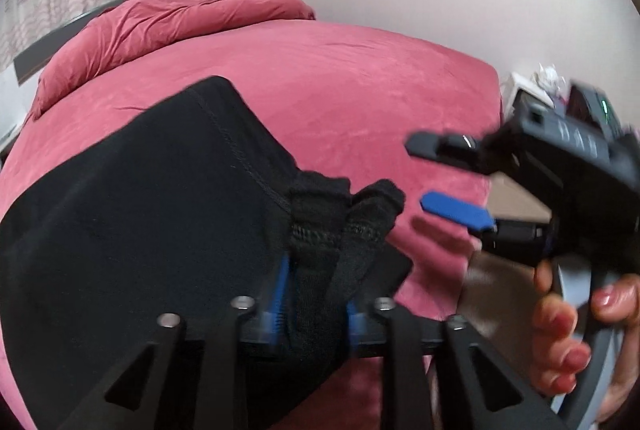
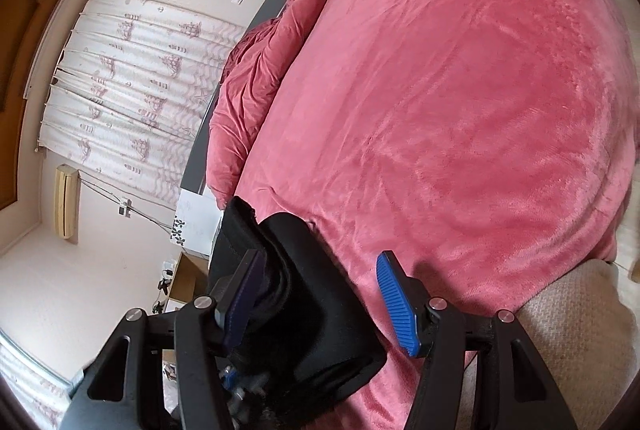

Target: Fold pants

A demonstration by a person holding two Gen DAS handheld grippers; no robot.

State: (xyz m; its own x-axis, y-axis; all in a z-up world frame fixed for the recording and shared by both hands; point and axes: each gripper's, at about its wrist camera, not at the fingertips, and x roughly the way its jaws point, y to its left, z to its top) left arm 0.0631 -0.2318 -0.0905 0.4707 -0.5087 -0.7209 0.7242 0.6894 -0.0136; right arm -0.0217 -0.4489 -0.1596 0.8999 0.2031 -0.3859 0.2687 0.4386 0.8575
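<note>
The black pants [image 1: 152,198] lie on the pink bed, spread to the left in the left wrist view. My left gripper [image 1: 316,306] is shut on a bunched black edge of the pants. My right gripper [image 1: 436,178] hovers to the right of that bunch, jaws wide apart and empty. In the right wrist view my right gripper [image 2: 320,306] is open, with the black pants [image 2: 296,282] between and beside its left blue pad [image 2: 240,310]; the right pad [image 2: 396,306] is clear of the cloth.
The pink bed cover [image 2: 460,90] fills most of both views. A crumpled red duvet [image 1: 160,22] lies at the headboard end. A patterned curtain [image 2: 132,86] hangs on the wall. A bedside table with clutter [image 1: 536,82] stands past the bed's right edge.
</note>
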